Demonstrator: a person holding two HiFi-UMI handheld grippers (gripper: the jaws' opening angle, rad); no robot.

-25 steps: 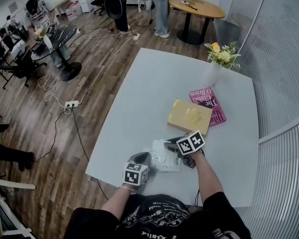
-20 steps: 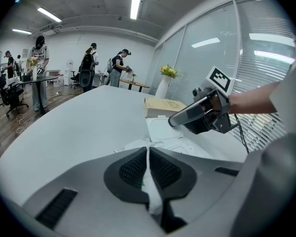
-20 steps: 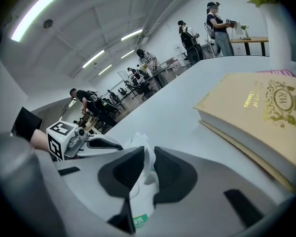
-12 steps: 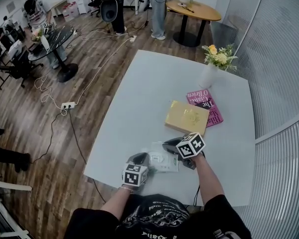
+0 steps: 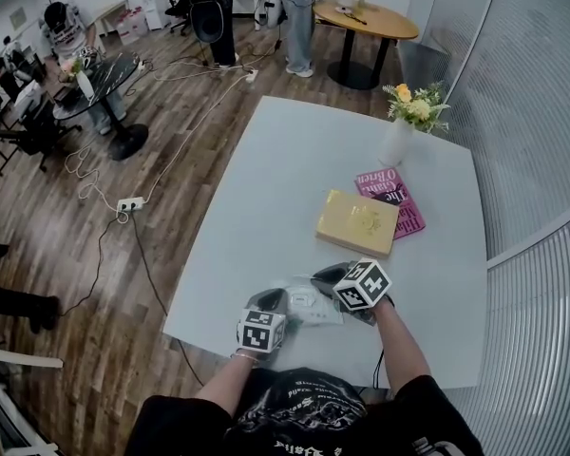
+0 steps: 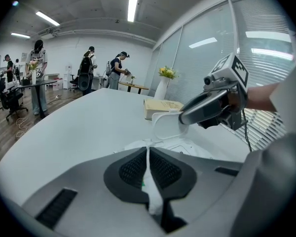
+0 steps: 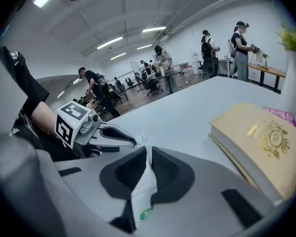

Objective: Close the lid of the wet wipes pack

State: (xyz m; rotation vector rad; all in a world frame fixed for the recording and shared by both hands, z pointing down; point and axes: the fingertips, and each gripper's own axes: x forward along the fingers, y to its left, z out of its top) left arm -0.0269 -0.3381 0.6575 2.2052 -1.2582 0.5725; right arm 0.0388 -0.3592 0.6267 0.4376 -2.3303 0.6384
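Where the head view looks down, the white wet wipes pack (image 5: 309, 309) is seen lying between the left gripper (image 5: 274, 302) and the right gripper (image 5: 325, 275). In the left gripper view, the pack's near edge is clamped in that gripper's jaws, and beyond them the lid (image 6: 166, 126) is raised upright. In the right gripper view, the lid is pinched by jaws that have just been closing.

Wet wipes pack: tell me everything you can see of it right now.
The wet wipes pack is a flat white soft-film pouch with small green print, lying on the table near its front edge. Its white plastic lid stands open, upright. The left gripper is shut on the pouch's end seam; the right gripper, tongs just closed, pinches what looks like the lid's edge.
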